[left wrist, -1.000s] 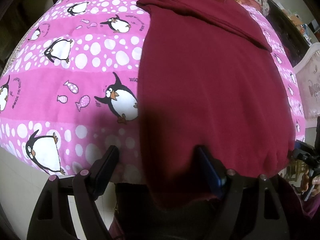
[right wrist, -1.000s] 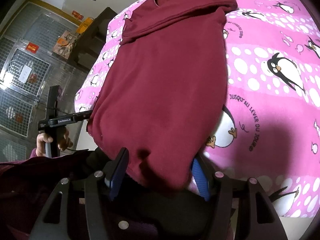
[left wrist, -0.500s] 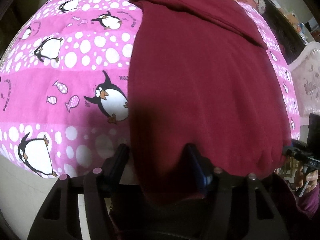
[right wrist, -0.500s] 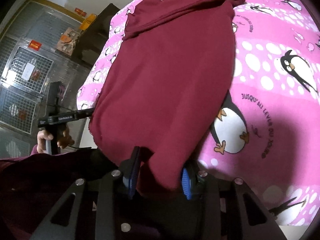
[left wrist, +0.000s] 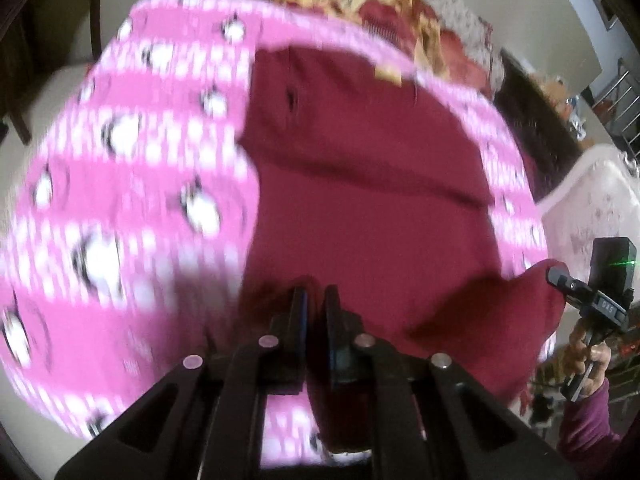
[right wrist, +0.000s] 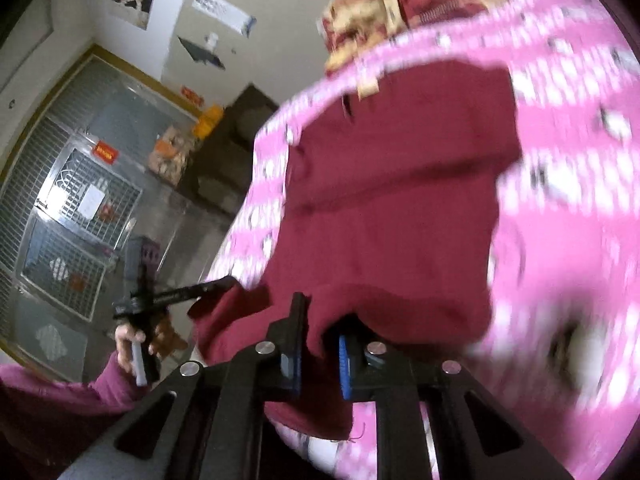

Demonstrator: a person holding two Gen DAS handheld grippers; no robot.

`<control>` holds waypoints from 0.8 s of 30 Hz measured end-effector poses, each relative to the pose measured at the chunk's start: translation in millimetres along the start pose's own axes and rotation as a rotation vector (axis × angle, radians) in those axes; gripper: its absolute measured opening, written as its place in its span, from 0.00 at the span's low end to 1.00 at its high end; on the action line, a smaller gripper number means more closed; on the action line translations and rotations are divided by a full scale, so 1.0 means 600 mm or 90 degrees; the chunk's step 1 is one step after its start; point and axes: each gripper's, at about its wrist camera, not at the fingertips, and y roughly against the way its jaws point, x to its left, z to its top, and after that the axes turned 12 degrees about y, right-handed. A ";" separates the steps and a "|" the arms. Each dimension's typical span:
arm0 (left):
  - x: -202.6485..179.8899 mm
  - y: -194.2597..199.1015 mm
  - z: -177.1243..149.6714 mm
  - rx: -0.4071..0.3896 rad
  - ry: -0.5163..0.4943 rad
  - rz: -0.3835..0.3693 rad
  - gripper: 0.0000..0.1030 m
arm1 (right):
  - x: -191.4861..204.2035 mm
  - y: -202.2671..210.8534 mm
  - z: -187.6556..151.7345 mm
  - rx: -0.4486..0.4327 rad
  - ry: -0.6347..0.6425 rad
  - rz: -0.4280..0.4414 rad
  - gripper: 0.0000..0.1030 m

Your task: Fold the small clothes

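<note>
**Two grippers pinched one hem**

Both jaws had just been closing: the left gripper (left wrist: 314,300) and right gripper (right wrist: 320,328) each clamped the near edge of the dark red knit garment (left wrist: 360,200), lifted off the pink penguin-print quilt (left wrist: 120,200).

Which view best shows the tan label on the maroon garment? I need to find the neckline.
The right wrist view: the tan label hangs unobstructed at the maroon garment's far edge. The left wrist view shows it smaller and more blurred.
</note>
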 end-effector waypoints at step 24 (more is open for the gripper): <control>-0.062 -0.131 0.262 -0.116 0.003 0.077 0.07 | -0.183 -0.105 0.187 -0.024 -0.080 -0.102 0.13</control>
